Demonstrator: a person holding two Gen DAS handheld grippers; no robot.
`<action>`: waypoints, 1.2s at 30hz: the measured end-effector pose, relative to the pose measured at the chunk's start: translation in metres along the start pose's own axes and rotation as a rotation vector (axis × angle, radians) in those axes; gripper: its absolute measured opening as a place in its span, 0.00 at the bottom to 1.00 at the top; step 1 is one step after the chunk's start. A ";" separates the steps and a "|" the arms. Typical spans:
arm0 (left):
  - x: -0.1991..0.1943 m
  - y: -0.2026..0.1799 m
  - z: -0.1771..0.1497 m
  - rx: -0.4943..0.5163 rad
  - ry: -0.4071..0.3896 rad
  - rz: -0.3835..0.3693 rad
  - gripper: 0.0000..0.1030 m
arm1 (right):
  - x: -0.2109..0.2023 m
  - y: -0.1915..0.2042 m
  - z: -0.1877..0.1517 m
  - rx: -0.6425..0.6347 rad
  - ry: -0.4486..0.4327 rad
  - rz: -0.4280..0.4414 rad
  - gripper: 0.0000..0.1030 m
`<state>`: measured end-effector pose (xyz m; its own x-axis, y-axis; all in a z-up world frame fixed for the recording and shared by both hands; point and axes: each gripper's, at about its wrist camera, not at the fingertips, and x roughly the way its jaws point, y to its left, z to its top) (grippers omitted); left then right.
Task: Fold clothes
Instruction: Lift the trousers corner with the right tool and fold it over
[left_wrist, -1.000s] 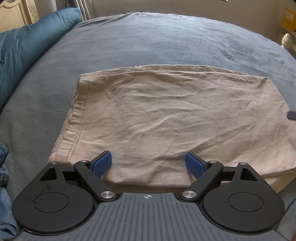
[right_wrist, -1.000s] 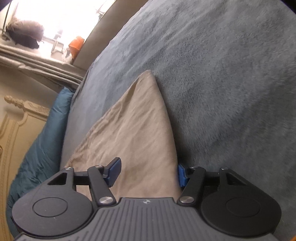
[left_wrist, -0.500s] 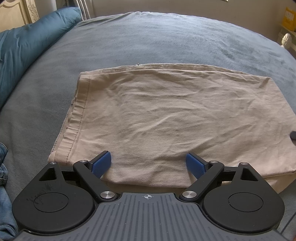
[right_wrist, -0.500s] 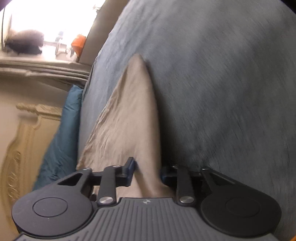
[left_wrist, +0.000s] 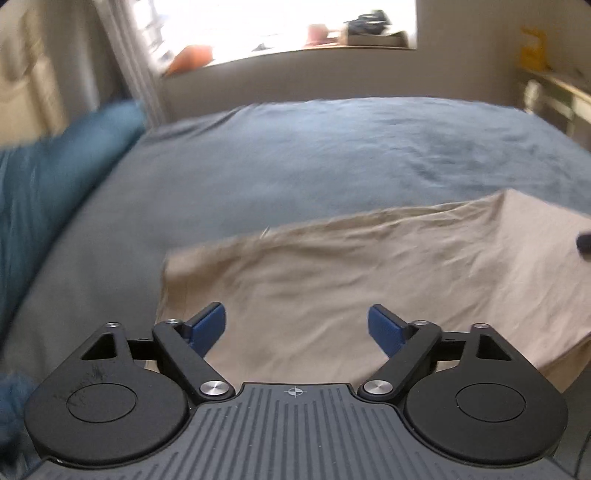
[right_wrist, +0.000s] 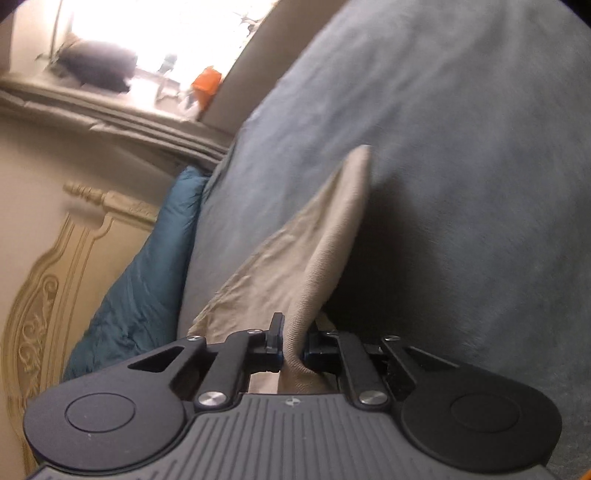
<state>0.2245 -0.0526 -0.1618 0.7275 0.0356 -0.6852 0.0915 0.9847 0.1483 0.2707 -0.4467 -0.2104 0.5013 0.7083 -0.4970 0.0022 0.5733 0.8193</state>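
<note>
A beige folded garment (left_wrist: 369, 266) lies on the blue-grey bed cover (left_wrist: 314, 155). My left gripper (left_wrist: 295, 319) hovers over the garment's near edge; its jaws are closing but still wide, and the blue pads do not press the cloth. In the right wrist view my right gripper (right_wrist: 293, 347) is closing hard on the garment (right_wrist: 314, 251), pinching a fold of its edge between the pads. That side of the cloth rises off the bed cover (right_wrist: 461, 147) as a peaked flap. A dark bit of the right gripper shows at the left wrist view's right edge.
A teal pillow (left_wrist: 55, 192) lies at the bed's left, against a cream carved headboard (right_wrist: 44, 295). Blue denim (left_wrist: 11, 398) sits at the lower left. Beyond the bed are a bright windowsill (left_wrist: 295, 48) with small items and a shelf (left_wrist: 554, 92).
My right gripper closed from open onto the garment's edge and lifted it. The left view tipped upward, so the window now shows, and the cloth's right side has risen.
</note>
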 end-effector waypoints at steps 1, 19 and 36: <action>0.006 -0.007 0.007 0.053 0.003 -0.007 0.76 | 0.000 0.006 0.002 -0.019 0.003 0.001 0.09; 0.056 -0.024 0.011 0.018 0.175 -0.156 0.59 | 0.004 0.057 0.005 -0.160 0.016 0.076 0.09; 0.109 -0.025 0.041 0.067 0.173 -0.132 0.73 | 0.004 0.084 0.002 -0.257 0.052 0.116 0.10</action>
<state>0.3294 -0.0803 -0.2106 0.5796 -0.0587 -0.8128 0.2275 0.9694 0.0922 0.2745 -0.3964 -0.1425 0.4403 0.7915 -0.4238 -0.2754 0.5683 0.7753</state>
